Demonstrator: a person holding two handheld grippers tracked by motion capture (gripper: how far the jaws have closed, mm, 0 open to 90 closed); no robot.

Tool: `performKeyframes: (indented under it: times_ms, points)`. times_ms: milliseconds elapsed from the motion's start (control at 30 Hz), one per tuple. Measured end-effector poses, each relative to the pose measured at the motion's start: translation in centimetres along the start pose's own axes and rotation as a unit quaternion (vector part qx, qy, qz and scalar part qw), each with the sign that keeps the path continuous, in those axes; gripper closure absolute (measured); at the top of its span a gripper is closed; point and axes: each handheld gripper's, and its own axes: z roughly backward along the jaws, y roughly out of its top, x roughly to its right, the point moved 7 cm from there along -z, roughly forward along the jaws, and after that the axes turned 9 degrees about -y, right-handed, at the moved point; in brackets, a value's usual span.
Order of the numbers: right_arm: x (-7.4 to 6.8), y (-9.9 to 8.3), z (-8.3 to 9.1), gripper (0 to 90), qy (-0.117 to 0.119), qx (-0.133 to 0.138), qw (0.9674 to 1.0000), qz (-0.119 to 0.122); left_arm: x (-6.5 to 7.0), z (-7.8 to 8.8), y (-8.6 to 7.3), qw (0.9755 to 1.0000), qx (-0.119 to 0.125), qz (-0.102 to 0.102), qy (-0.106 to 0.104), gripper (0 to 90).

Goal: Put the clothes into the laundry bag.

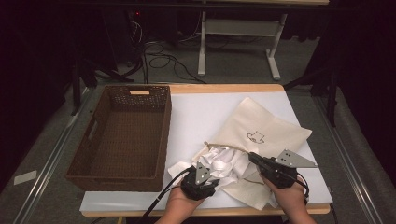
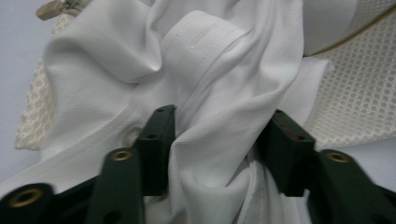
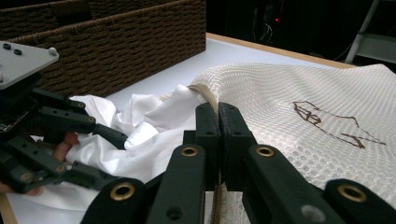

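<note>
Both hands are working at the near edge of the table (image 1: 196,112), right over a heap of fabric. The right gripper (image 1: 252,157) has its jaws pressed tight together, and in the right gripper view they pinch the corded rim of the cream mesh bag (image 3: 299,88) at its opening. That bag lies flat on the right half of the table, its mouth towards the left, a small dark outline drawing (image 1: 255,137) on its upper face.

Over on the left, the left gripper (image 1: 205,179) is down in the crumpled white garment (image 1: 224,161) that spills out of the bag's mouth. In the left gripper view a thick fold of white cloth (image 2: 215,149) bunches up between the two black jaws, which stand partly spread with the fabric bulging against both pads (image 2: 159,140); whether they are truly clamping it I cannot tell. A seam or placket runs across the garment just above the jaws, and the bag's honeycomb mesh shows to either side of it.

The garment sits half in, half out of the bag, near the front edge, between the two grippers. A dark wicker basket (image 1: 93,140) stands on the left side of the table, well apart from the bag.
</note>
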Motion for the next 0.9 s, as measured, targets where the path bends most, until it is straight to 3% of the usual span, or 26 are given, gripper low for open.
performKeyframes:
  times_ms: [167,267,600,900]
  points:
    - [0.0,0.0,-0.1,89.3,0.001,0.0,1.0,0.0,-0.1,0.3,0.1,0.9999,0.009,0.005,-0.007,78.3]
    - [-0.1,0.0,-0.1,89.3,0.003,-0.001,1.0,0.0,0.0,0.5,0.3,0.9998,0.016,0.006,-0.01,82.9]
    - [-0.1,0.1,-0.2,89.3,0.005,0.003,1.0,0.001,1.1,2.1,2.4,0.997,0.071,0.003,-0.032,84.6]
    - [-0.3,0.2,-0.3,89.3,0.002,0.004,1.0,0.004,1.9,0.1,4.3,0.9958,0.082,0.0,-0.041,84.6]
